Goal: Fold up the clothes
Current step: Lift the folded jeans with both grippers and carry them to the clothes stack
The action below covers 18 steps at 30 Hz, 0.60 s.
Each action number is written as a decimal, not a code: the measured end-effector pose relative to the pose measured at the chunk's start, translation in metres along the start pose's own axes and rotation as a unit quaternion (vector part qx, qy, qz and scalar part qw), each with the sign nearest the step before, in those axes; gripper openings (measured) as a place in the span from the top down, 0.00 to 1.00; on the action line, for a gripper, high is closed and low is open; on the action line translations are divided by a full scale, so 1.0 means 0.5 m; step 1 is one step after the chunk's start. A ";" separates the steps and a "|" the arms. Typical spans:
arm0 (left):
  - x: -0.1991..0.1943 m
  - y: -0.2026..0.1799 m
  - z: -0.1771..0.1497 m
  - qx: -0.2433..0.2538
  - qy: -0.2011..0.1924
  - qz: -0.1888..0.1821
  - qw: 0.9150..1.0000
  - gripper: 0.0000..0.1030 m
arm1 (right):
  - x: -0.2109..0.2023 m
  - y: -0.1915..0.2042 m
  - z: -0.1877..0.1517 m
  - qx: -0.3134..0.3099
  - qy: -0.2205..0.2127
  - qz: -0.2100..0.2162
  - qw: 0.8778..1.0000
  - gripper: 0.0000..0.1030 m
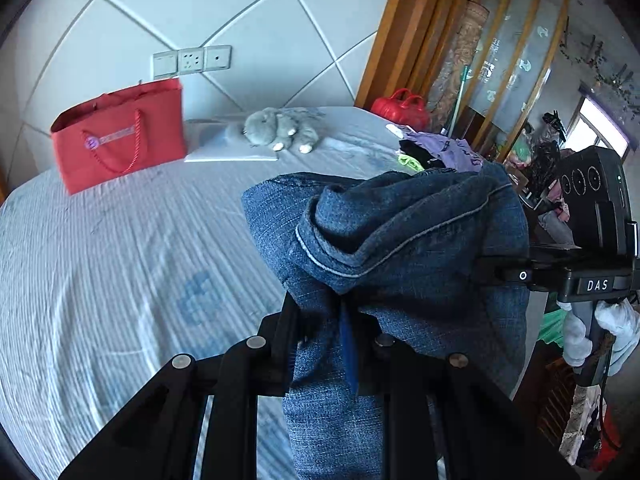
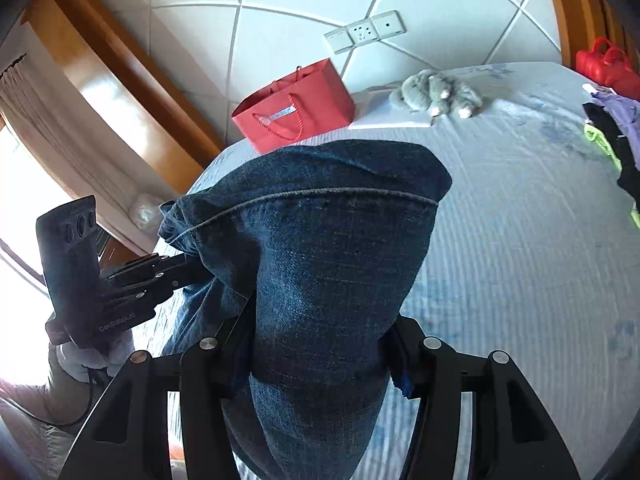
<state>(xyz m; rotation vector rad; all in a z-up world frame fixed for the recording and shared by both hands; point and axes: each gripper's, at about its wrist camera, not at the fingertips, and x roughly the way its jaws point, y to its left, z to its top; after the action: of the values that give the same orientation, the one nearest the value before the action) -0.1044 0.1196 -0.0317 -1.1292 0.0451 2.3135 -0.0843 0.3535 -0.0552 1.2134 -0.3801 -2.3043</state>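
Note:
A pair of dark blue jeans (image 1: pixel 400 232) hangs bunched above the bed (image 1: pixel 120 260), held from both sides. In the left wrist view my left gripper (image 1: pixel 336 312) is shut on a thin fold of the denim. The right gripper (image 1: pixel 492 274) enters from the right, its tips buried in the cloth, with a white-gloved hand (image 1: pixel 580 336) on its handle. In the right wrist view the jeans (image 2: pixel 320 220) fill the centre, and my right gripper (image 2: pixel 320 332) is shut on a thick roll of them. The left gripper (image 2: pixel 192 268) grips the denim's left edge.
On the striped bed sheet (image 2: pixel 520 260), a red paper bag (image 1: pixel 120 132) stands at the headboard end. A grey plush toy (image 1: pixel 280 128) lies on a flat white box (image 1: pixel 232 152). Other clothes (image 1: pixel 436 152) and a red handbag (image 1: pixel 400 110) sit at the bed's right edge.

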 end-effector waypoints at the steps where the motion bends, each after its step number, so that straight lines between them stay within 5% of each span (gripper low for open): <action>1: 0.019 -0.030 0.017 0.005 -0.003 -0.001 1.000 0.82 | -0.021 -0.028 0.007 0.000 -0.005 -0.002 1.000 0.47; 11: 0.271 -0.382 0.208 -0.006 -0.016 -0.033 0.999 0.82 | -0.254 -0.391 0.112 -0.022 -0.017 -0.029 0.999 0.47; 18: 0.432 -0.544 0.377 0.004 -0.010 -0.064 0.998 0.82 | -0.373 -0.588 0.213 -0.019 -0.024 -0.082 0.996 0.47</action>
<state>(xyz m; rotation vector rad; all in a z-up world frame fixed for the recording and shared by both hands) -0.2102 0.4999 -0.0127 -1.0725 -0.0240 2.2088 -0.1725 0.7029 -0.0032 1.2128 -0.2613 -2.4733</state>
